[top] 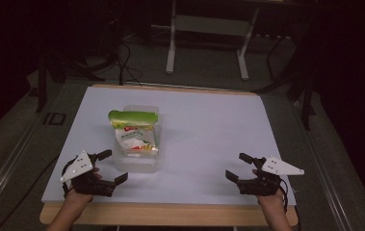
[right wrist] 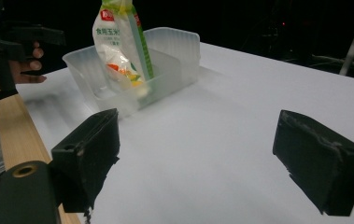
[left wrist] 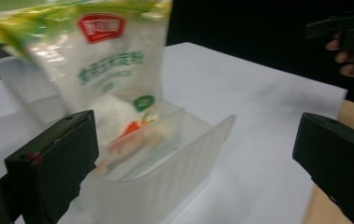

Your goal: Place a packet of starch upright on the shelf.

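Bag: a sealed snack bag (top: 134,134) with green top and red label, standing tilted inside the clear plastic bin (top: 139,163), top leaning toward the far wall; propped by the bin walls, so kept from falling flat.
Bin: left of the worktop's (top: 209,130) centre, nearer the front edge than the back; open top leaves the bag free to lift.
Left gripper (top: 107,167): fingers spread wide, gripping nothing; just beside the bin's near left corner, aimed at the bag, likely placed for a reach.
Right gripper (top: 239,166): fingers apart, empty; near the front right edge, well apart from the bin, probably held clear.
Risk: a slick, thin bag may slip or crumple.
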The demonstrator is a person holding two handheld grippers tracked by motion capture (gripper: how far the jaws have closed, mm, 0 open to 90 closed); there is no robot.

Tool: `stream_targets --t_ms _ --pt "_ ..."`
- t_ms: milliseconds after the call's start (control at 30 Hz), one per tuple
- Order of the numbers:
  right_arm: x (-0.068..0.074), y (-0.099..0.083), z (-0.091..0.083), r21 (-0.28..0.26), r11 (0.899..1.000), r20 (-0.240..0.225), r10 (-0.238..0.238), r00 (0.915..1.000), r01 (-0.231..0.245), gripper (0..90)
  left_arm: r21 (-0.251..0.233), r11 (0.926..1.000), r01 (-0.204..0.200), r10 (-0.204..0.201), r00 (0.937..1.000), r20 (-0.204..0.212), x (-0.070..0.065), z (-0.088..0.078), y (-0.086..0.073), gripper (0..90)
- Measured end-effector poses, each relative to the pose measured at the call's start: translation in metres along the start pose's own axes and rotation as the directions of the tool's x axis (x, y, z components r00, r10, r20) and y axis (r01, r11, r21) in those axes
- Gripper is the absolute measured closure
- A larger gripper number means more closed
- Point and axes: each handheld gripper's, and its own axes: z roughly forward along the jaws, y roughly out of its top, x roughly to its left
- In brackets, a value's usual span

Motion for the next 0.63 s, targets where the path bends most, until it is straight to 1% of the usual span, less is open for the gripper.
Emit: stream_targets --t_ms 67,167,200,233,300,367,467,533,633 --pt "0.000 -0.001 0.000 0.001 1.000 0.001 0.005 1.0000 -0.005 14.7 0.001 0.9998 -0.018 0.018 0.9997 0.013 -0.003 0.001 0.000 0.5" --pt "0.000 -0.002 -0.001 -0.002 1.000 0.000 0.001 1.0000 -0.001 14.7 0.003 0.9996 -0.027 0.027 0.9991 0.034 -0.006 0.003 -0.003 0.5" --pt "0.000 -0.002 -0.001 -0.003 1.000 0.000 -0.001 1.0000 0.001 14.7 0.010 0.9997 -0.024 0.023 0.9985 0.050 -0.007 0.005 -0.004 0.6" --pt "0.000 -0.002 -0.001 -0.003 1.000 0.000 -0.001 1.0000 0.001 14.7 0.010 0.9997 -0.024 0.023 0.9985 0.050 -0.007 0.005 -0.004 0.5" --pt "0.000 -0.004 -0.001 0.002 1.000 0.004 -0.007 1.0000 0.007 14.7 0.021 0.9993 -0.030 0.028 0.9973 0.068 -0.009 0.008 -0.005 0.6" --pt "-0.001 -0.005 -0.001 0.006 1.000 0.006 -0.009 0.9999 0.009 14.7 0.029 0.9987 -0.043 0.041 0.9966 0.071 -0.010 0.010 -0.006 0.6" --pt "-0.001 -0.006 -0.001 0.012 1.000 0.007 -0.013 0.9999 0.013 14.7 0.039 0.9982 -0.045 0.042 0.9958 0.081 -0.011 0.012 -0.007 0.5" --pt "-0.001 -0.007 0.000 0.016 1.000 0.008 -0.018 0.9998 0.017 14.7 0.047 0.9970 -0.062 0.058 0.9950 0.081 -0.013 0.014 -0.007 0.6" --pt "0.001 -0.007 0.002 0.021 0.999 0.005 -0.024 0.9997 0.024 14.7 0.052 0.9962 -0.070 0.065 0.9941 0.087 -0.015 0.015 -0.007 0.5"
